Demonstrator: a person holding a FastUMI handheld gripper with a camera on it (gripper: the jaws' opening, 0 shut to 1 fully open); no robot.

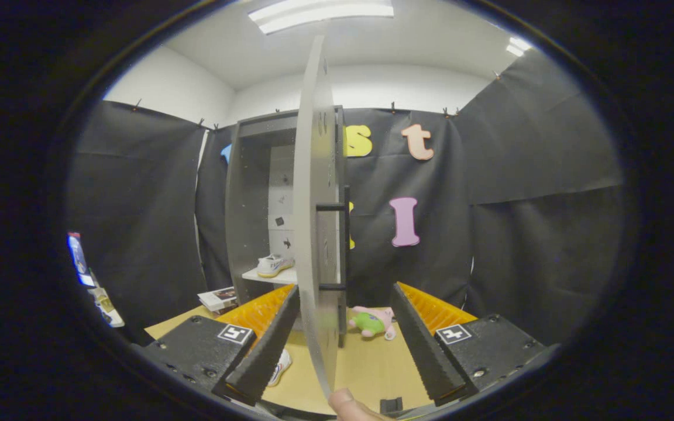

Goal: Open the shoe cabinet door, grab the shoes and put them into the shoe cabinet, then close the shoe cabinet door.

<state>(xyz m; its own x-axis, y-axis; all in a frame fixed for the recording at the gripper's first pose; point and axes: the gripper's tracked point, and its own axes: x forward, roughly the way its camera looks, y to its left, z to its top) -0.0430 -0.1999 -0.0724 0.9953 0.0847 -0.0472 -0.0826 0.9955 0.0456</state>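
The gripper has its two fingers spread wide apart, and they hold nothing. The thin edge of the shoe cabinet door stands between them, closer to the left finger, but I cannot tell if that finger touches it. The right finger is well apart from the door. Right at the bottom, close to the tool, a fingertip of a person peeks in, just under the door's edge. Below the left finger, a white shoe lies on the wooden table. It looks like it waits to be picked up. A bit ahead, between the fingers and past the door, a pink and green plush toy rests on the table. On the door's right side sits a black bar handle. The door is swung wide open, edge toward the tool, so the way in is free. Beyond the left finger is the grey shoe cabinet, open, and a white sneaker already sits on its shelf. Left of the cabinet, some booklets lie on the table. I think one shoe is put away and the other is next, so the wide fingers make sense for grabbing it.
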